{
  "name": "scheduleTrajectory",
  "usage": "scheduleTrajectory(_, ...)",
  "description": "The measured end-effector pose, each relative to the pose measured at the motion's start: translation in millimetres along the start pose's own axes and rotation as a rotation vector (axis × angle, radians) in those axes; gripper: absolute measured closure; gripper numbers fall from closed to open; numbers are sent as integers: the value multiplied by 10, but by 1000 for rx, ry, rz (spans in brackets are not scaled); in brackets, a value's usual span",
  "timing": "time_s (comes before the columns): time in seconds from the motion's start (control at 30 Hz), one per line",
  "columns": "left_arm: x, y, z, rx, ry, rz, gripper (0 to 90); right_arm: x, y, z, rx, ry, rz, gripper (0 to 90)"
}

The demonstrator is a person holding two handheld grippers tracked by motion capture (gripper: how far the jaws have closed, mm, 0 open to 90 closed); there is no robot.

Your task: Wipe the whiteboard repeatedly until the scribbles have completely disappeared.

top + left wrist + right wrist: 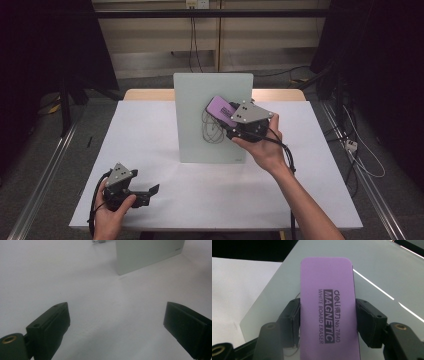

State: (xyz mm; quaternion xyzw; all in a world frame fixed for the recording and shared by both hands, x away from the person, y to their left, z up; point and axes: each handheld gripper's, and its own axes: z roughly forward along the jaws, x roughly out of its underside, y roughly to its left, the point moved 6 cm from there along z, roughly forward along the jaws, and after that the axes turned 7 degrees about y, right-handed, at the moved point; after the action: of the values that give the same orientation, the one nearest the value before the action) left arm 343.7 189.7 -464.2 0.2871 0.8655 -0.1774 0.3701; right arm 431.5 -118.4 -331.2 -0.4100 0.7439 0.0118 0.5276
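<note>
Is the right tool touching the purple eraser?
Touching: in the right gripper view both jaws of the right tool press the purple eraser's sides, no gap.

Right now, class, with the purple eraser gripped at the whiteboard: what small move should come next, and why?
Probably sweep the eraser down and left across the scribble. The right gripper clamps it at the whiteboard, and dark pen loops remain just below it.
</note>
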Motion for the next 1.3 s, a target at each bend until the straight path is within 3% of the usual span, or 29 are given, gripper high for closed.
scheduleTrajectory(0.4,2,-2,2,1,1,-1,67,-124,-72,28,14,-14,2,413)
scheduleTrajectory(0.73,4,-3,10,4,4,-2,67,-137,-98,97,62,37,-54,413)
scheduleTrajectory(1.3,11,-2,14,2,20,5,67,-187,-108,142,122,43,-108,413)
